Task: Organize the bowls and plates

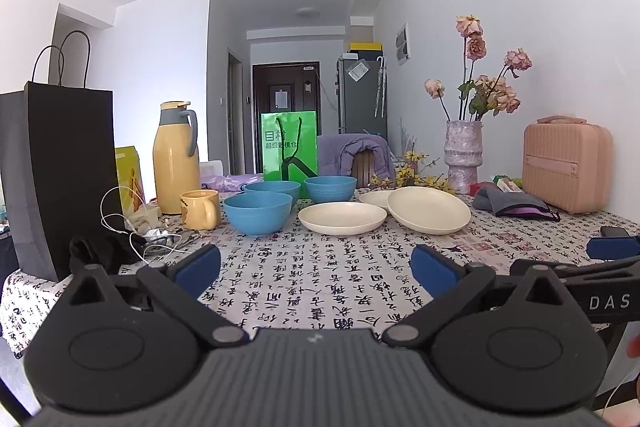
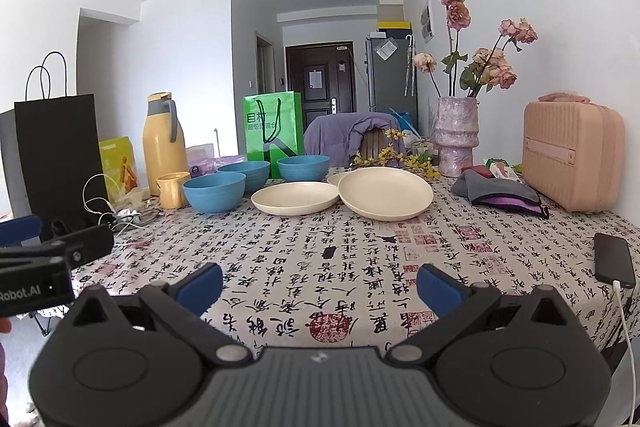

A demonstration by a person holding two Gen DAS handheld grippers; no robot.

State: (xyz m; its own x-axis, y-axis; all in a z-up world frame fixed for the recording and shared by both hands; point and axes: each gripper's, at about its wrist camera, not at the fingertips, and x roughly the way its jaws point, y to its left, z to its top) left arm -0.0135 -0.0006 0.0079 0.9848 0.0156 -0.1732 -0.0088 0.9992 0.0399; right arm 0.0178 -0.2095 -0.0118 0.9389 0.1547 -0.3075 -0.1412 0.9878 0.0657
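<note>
A: Any writing you can read?

B: The right gripper's body, cut off at the left wrist view's edge, reads "DAS". In the right wrist view the left one's body shows "Robot.AI". The green bag [image 1: 289,145] carries white Chinese characters, and the tablecloth [image 2: 360,267] is covered in black calligraphy with red seals.

A: And the dishes?

B: Three blue bowls [image 1: 258,208] sit close together on the far half of the table. Just right of them lie cream plates [image 1: 342,218]; the biggest [image 2: 385,192] overlaps a third, which is mostly hidden.

A: The tongs?

B: The left gripper [image 1: 316,267] and the right gripper [image 2: 320,285] both stand wide open and empty, over bare cloth, well short of the dishes.

A: Anything unclear?

B: The yellow mug's [image 1: 200,209] print is too small, perhaps a logo.
</note>
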